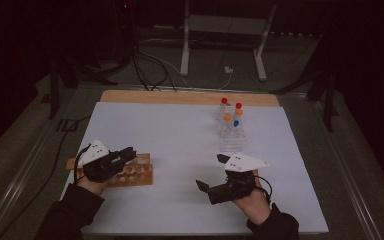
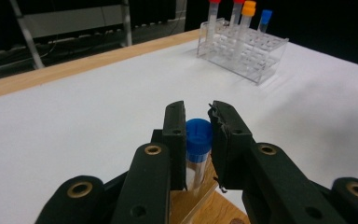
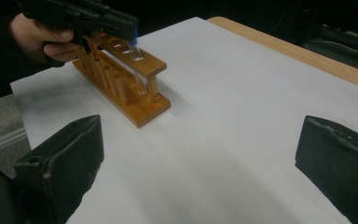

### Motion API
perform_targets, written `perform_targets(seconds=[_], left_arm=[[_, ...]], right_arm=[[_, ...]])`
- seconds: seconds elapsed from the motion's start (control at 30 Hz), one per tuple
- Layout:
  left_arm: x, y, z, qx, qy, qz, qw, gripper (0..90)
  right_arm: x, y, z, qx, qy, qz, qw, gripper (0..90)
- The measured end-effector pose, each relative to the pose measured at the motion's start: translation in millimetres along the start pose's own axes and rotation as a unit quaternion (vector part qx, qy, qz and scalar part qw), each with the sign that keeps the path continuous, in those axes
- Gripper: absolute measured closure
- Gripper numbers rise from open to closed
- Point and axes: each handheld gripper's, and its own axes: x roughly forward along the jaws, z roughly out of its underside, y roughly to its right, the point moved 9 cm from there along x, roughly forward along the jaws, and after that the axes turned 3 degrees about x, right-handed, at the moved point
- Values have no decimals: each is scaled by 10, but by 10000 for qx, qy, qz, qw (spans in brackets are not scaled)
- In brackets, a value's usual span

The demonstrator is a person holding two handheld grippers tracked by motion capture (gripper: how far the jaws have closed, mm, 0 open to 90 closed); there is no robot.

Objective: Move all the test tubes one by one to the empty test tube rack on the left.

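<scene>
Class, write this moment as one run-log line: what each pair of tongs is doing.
left tongs: shut on blue-capped tube, lowering it into wooden rack | right tongs: open, empty, over white sheet | clear rack: four tubes

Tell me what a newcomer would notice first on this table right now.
Probably the left gripper, shut on a blue-capped tube that it lowers into the wooden rack at the table's near left. Next, the clear rack of red, orange and blue capped tubes at the far right, and the right gripper open over bare paper.
</scene>
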Motion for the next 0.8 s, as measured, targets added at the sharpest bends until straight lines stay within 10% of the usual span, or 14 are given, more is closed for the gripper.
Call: perform_targets(seconds=[0.53, 0.8], left_arm=[[20, 19, 5, 105, -214, -11, 9997, 741], [-99, 149, -122, 153, 128, 119, 9997, 321]], right_arm=[[-100, 74, -146, -73, 279, 57, 9996, 17], [-251, 334, -344, -16, 462, 336, 9984, 17]])
